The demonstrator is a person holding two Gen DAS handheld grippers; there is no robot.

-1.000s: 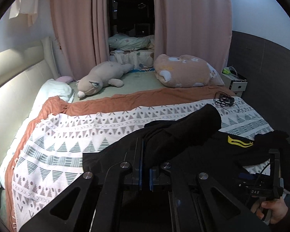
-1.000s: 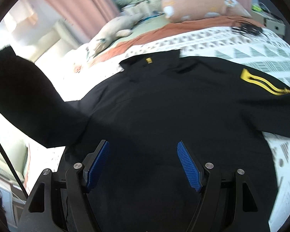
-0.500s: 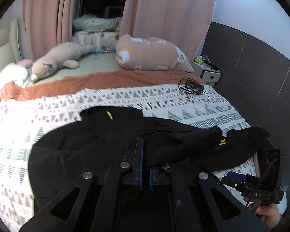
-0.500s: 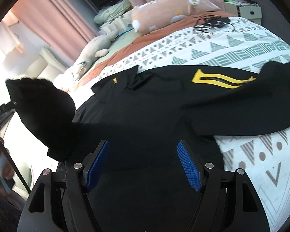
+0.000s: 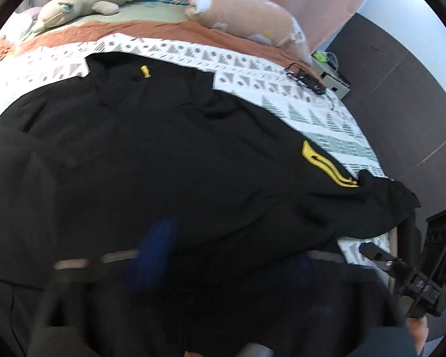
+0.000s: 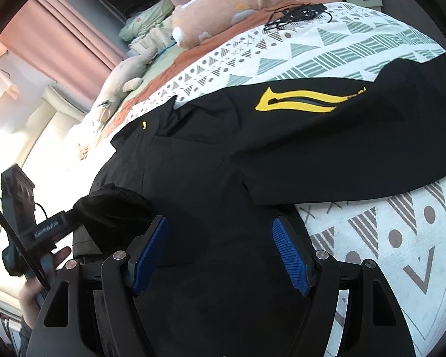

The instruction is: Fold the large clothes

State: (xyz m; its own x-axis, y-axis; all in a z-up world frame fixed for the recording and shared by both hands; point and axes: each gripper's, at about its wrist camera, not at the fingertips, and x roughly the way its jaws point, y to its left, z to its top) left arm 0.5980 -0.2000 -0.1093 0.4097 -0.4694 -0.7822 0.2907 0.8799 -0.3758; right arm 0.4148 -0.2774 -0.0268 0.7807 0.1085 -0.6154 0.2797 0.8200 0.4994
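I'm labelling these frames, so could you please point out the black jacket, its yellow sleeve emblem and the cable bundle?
black jacket (image 6: 211,178): right wrist view, chest panel.
yellow sleeve emblem (image 6: 300,101): right wrist view, upper yellow band.
cable bundle (image 6: 294,15): right wrist view, tangled middle.

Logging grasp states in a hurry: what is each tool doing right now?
Left tool: own view too blurred to tell; apparently at a bunched black jacket sleeve.
Right tool: open, empty.

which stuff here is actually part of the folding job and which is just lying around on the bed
Part of the job:
black jacket, spread on the bed
left tongs, blurred
right tongs, open above the jacket

Just lying about:
patterned blanket
peach plush pillow
beige plush toy
black cable bundle
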